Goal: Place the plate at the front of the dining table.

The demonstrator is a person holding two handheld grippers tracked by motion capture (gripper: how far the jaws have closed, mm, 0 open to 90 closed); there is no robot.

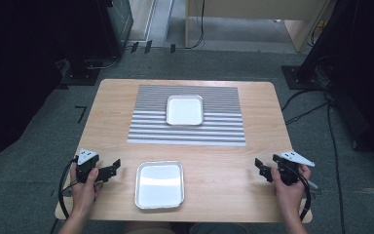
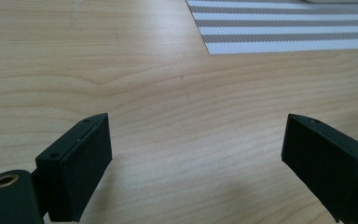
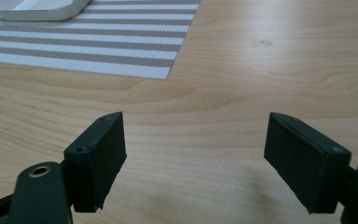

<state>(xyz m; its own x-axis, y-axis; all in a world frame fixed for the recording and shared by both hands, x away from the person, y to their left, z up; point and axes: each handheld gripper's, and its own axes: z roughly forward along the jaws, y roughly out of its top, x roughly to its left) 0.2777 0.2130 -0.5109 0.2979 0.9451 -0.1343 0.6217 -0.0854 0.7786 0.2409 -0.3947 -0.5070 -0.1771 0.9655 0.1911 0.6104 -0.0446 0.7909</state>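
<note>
On the table (image 1: 224, 180), the mat (image 1: 224, 122) lies toward 12 o'clock, carrying the far tray (image 1: 184, 110) at its middle. The near tray (image 1: 159, 184) sits at 6 o'clock – the left hand-held gripper (image 1: 116, 168) at its 9 o'clock, the right hand-held gripper (image 1: 260, 168) at 3 o'clock, well apart.

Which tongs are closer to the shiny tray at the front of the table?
Left. The left tongs sit just beside the near tray, off its left edge. The right tongs are farther off, with bare table between them and its right edge.
</note>
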